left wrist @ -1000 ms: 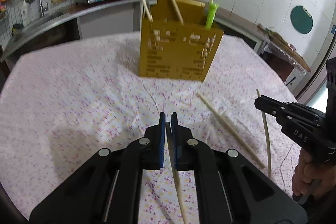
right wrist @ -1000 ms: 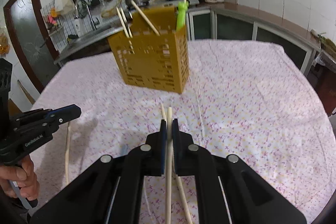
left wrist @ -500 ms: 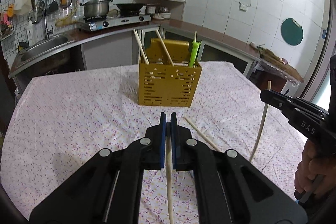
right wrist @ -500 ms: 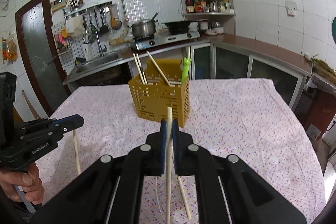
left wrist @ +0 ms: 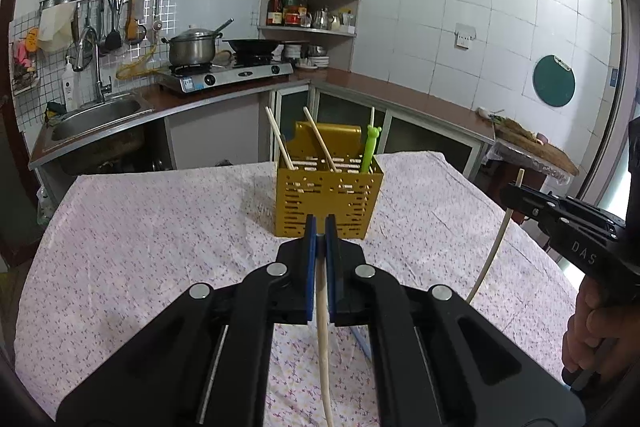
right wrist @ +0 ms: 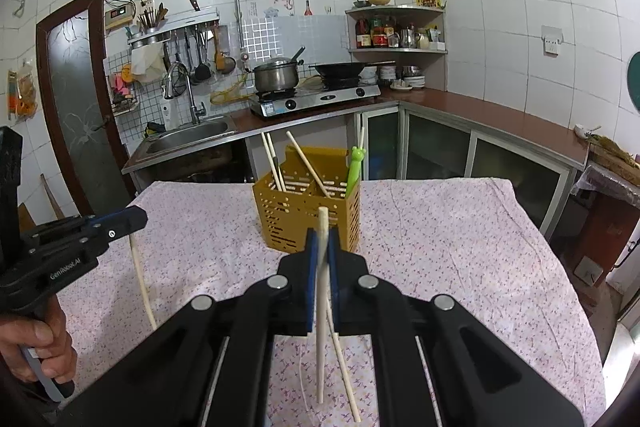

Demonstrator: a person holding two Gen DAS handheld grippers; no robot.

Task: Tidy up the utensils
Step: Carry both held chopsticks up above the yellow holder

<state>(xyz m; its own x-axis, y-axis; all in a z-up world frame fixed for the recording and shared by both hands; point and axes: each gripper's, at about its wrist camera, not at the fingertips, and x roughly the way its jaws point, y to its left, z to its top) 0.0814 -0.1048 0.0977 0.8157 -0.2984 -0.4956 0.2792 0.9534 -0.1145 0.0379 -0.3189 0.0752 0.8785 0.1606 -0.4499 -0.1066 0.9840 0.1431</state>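
Bright, even daylight, sharp focus, glare on white tiles (left wrist: 440,27), heavy fisheye edge curvature.

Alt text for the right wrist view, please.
The right gripper is shut on a pale chopstick, held above a floral tablecloth facing a yellow utensil holder with chopsticks inside. The left gripper holds another chopstick.

Ahead of me the holder (left wrist: 328,201) stands on the counter (left wrist: 160,227), chopsticks (left wrist: 280,141) leaning inside it. Behind it runs the kitchen worktop, sink (left wrist: 96,115) to the left, stove (left wrist: 224,75) further right. One loose chopstick (right wrist: 344,355) lies on the counter nearest me.
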